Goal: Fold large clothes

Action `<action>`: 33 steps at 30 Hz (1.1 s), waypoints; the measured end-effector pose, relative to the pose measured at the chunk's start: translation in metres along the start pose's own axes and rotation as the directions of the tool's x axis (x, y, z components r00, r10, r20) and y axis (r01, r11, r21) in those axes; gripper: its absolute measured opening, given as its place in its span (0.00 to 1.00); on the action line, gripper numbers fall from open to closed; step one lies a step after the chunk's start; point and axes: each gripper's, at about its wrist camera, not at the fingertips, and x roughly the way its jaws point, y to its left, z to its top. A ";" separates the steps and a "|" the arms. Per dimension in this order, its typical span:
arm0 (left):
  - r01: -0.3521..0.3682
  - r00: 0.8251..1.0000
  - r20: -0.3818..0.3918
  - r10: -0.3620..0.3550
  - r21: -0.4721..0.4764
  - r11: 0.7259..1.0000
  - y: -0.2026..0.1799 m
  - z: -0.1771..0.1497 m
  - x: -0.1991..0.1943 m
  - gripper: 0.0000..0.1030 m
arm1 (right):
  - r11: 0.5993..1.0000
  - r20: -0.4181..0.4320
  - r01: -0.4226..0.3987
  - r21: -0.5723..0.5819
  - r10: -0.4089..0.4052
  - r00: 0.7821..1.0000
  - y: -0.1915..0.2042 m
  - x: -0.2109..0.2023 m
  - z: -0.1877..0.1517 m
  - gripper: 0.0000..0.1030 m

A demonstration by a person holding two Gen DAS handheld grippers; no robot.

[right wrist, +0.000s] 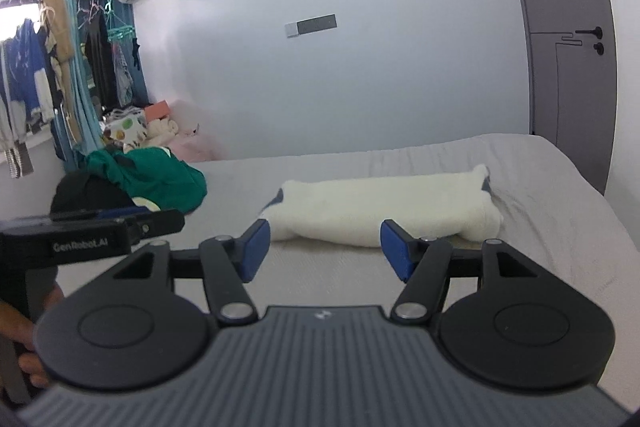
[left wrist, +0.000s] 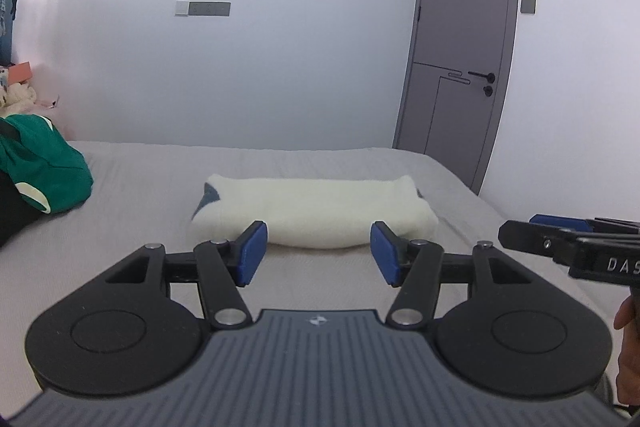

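Observation:
A cream fleece garment lies folded in a long bundle across the grey bed, with a bit of blue-grey lining showing at each end. It also shows in the right wrist view. My left gripper is open and empty, held just short of the bundle's near edge. My right gripper is open and empty, also just short of the bundle. The right gripper shows side-on at the right edge of the left wrist view; the left gripper shows at the left of the right wrist view.
A green garment and a black one are heaped on the bed's left side. Clothes hang on a rack at far left. A grey door stands past the bed's right edge. The bed runs to the wall.

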 end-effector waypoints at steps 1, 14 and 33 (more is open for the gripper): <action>-0.005 1.000 0.000 0.005 0.009 1.000 -0.001 -0.003 0.000 0.61 | 1.000 0.003 0.011 -0.002 -0.011 1.000 0.002 0.000 -0.004 0.62; -0.034 0.999 -0.006 0.034 0.043 0.998 -0.012 -0.026 0.005 0.62 | 0.997 -0.003 0.070 -0.034 -0.070 0.998 0.006 0.014 -0.034 0.62; -0.060 0.996 -0.064 0.064 0.062 0.996 -0.007 -0.041 0.038 0.77 | 0.994 -0.082 0.103 -0.029 -0.105 0.991 -0.008 0.039 -0.057 0.62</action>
